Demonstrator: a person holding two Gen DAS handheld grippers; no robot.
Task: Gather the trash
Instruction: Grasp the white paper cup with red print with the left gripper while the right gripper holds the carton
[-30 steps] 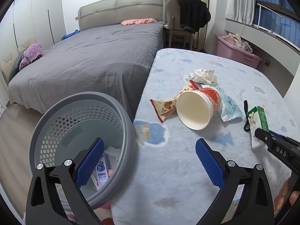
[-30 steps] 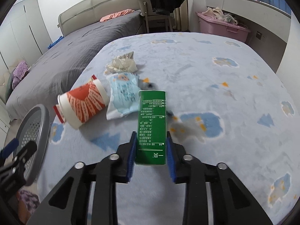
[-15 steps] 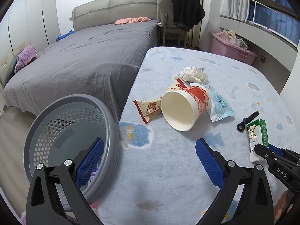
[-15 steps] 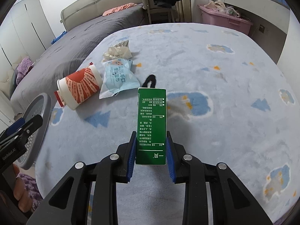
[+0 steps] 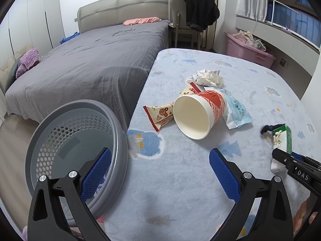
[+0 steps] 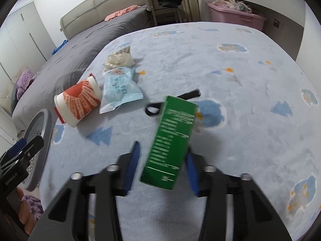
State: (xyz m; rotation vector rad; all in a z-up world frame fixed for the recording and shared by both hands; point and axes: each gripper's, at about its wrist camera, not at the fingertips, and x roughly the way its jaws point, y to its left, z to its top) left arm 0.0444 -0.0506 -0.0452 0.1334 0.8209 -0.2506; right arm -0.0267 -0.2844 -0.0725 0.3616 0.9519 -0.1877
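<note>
green carton (image 6: 170, 142) tilted, jaws newly parted

A green carton (image 6: 170, 140) with pale print sits low in the right wrist view, between blue gripper pads (image 6: 131, 164). The blanket (image 6: 250, 120) is pale blue with darker blue and orange shapes. At left, a red-and-white cup (image 6: 78, 102), a light blue packet (image 6: 118, 89) and a grey perforated basket (image 5: 76, 152). Upper left, a grey bedspread (image 5: 96, 60).
</note>
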